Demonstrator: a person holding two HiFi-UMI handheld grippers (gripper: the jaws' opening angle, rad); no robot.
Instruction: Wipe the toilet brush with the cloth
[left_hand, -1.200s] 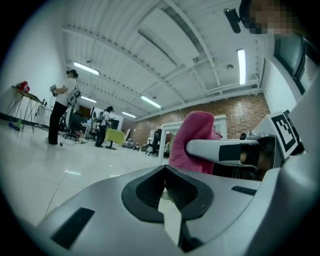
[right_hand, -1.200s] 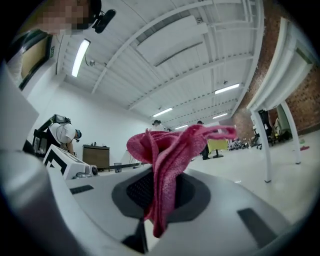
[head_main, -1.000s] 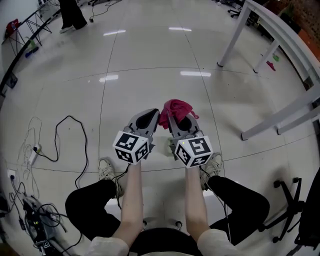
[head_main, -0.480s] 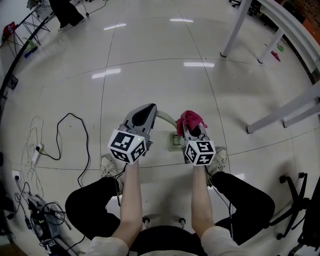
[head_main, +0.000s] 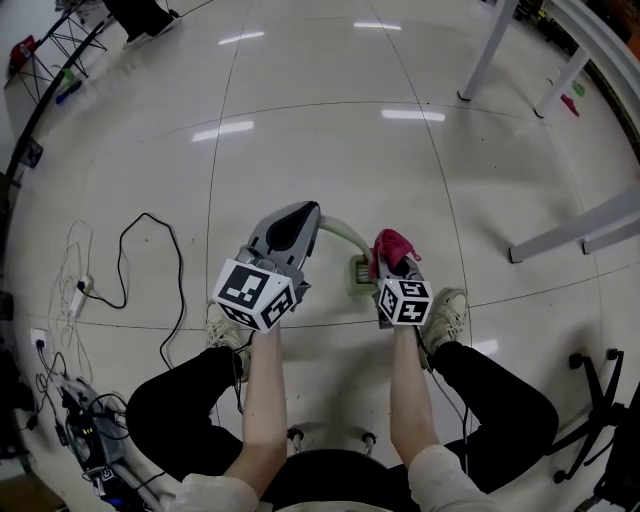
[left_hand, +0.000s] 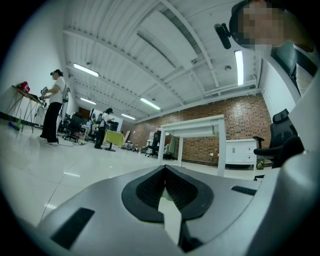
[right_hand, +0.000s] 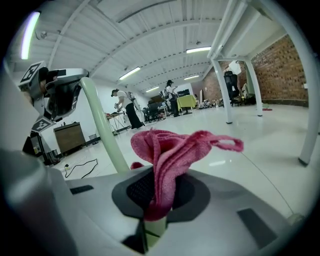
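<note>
Toilet brush (head_main: 340, 232): which of your hand-held grippers has it?

Your left hand-held gripper (head_main: 303, 214). Its jaws are closed tight on the top end of the pale green handle. From there the handle curves away to your right and down toward the floor (head_main: 300, 120).

And your right one?

Your right hand-held gripper (head_main: 391, 259) is clamped on the pink cloth (head_main: 394, 243). The cloth bunches up out of the jaws in folds, with one loose corner sticking out.

Is the cloth on the brush?

It sits just beside the handle's lower end, next to a pale green block (head_main: 357, 274) there. You can't tell from these views whether cloth and handle touch.

How are your arms?

Both forearms reach forward over your knees. Your left holds its gripper level and higher. Your right tips its gripper downward and lower, close to your right shoe (head_main: 447, 312).
</note>
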